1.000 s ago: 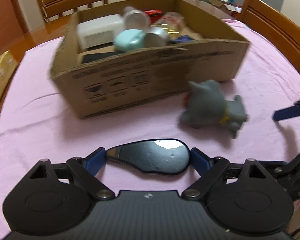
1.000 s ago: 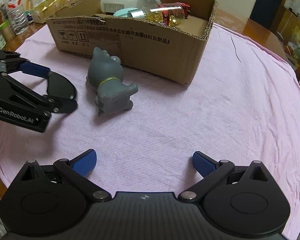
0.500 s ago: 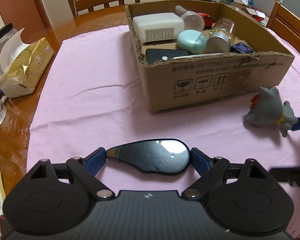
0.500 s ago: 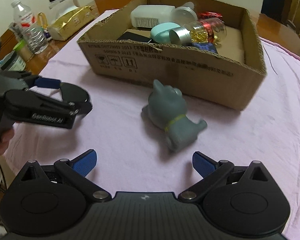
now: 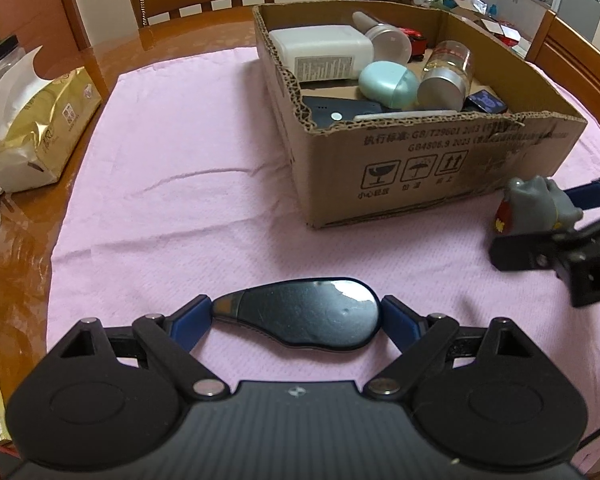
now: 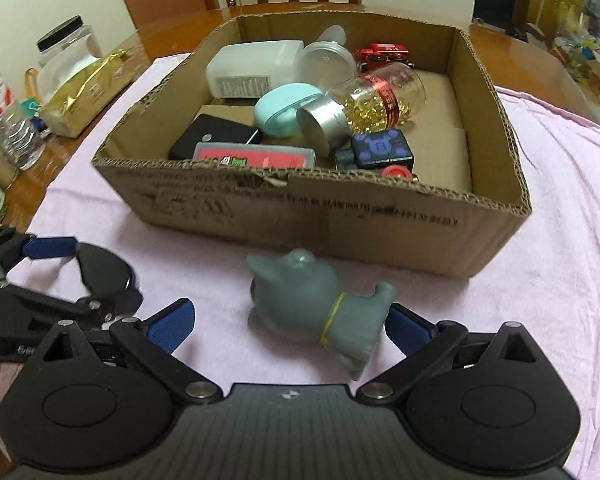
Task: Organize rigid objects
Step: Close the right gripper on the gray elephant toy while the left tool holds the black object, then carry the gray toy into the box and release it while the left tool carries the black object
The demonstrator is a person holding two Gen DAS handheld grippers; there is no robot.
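The left gripper [image 5: 296,318] pinches a glossy black teardrop-shaped mirror [image 5: 300,316] by its ends, long axis crosswise, narrow tip toward nine o'clock. The right gripper [image 6: 290,322] stands spread around a matte grey rubber cat [image 6: 320,304] lying on the pink cloth [image 6: 540,280], head toward eleven o'clock. Beyond at twelve sits a corrugated cardboard box [image 6: 340,216] of bottles and toys.

Dim indoor light, fisheye-warped edges

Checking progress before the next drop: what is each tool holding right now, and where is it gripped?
The left tool clamps a dark teardrop-shaped mirror by its two ends. The right tool holds nothing; the grey cat figurine lies between its open fingers.
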